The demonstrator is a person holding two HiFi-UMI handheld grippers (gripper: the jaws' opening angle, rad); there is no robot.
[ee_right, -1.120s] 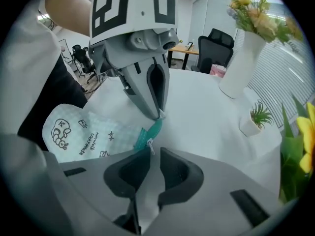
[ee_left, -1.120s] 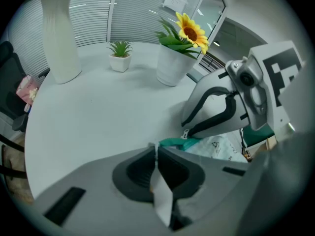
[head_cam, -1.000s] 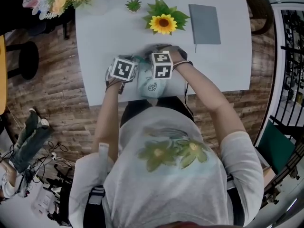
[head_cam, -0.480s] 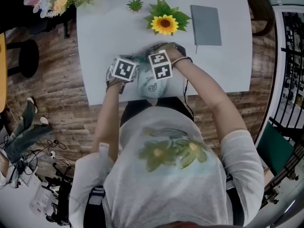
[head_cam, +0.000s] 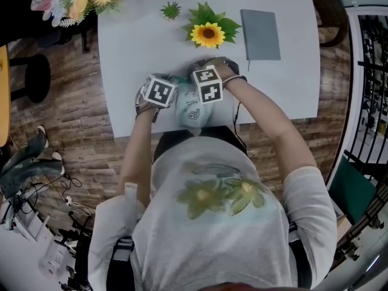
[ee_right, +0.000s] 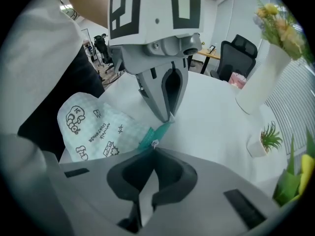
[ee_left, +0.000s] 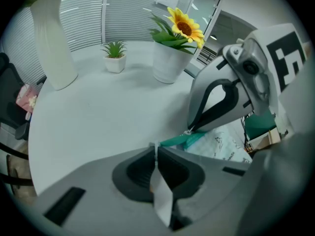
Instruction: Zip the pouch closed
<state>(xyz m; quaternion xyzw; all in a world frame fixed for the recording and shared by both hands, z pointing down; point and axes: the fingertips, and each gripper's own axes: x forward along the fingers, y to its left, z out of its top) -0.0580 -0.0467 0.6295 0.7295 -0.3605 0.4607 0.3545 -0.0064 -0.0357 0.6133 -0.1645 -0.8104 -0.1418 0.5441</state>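
At the near edge of a white table [head_cam: 121, 47], a person works two handheld grippers over a pale green printed pouch [ee_right: 93, 127]. The left gripper [ee_left: 156, 150] has its jaws pressed together on one end of the pouch's teal zip strip [ee_right: 158, 131]. The right gripper [ee_right: 153, 150] pinches the small metal zip pull [ee_right: 155, 143], jaws closed tight, its tips near the other's along the strip. In the head view the marker cubes [head_cam: 159, 91] cover both sets of jaws and the pouch's top edge, so only its lower part shows. In the gripper views each tool's own body cuts off much of the pouch, and how far the zip is closed cannot be made out. A sunflower [head_cam: 208, 34], a grey notebook [head_cam: 260, 34] and a small potted plant [head_cam: 171, 8] stand well apart at the table's far side.
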